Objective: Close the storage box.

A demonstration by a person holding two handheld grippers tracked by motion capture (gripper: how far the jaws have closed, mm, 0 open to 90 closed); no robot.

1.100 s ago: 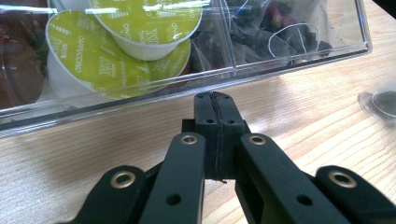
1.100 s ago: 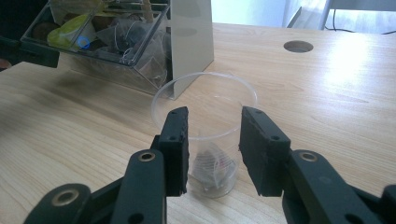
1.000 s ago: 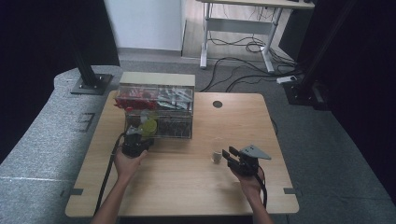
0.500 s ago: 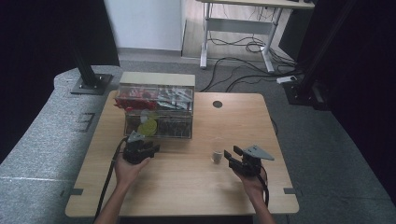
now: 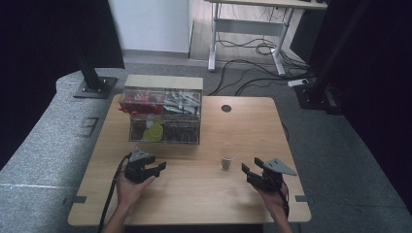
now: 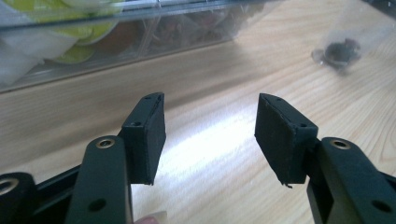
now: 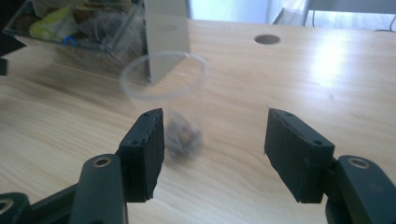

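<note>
The wooden counter (image 5: 204,194) carries a clear compartment box (image 5: 164,116) of packets at its far left. At the box's 4 o'clock stands a clear plastic cup (image 5: 226,157) with dark bits in its bottom, upright and free.

The right tool (image 5: 250,171) lies near the cup's 4 o'clock, apart from it; its jaws have just been opening and stand wide with nothing between them.

The left tool (image 5: 160,167) sits well apart at the cup's 9 o'clock, jaws likewise just opened, gripping nothing, over bare wood.
</note>
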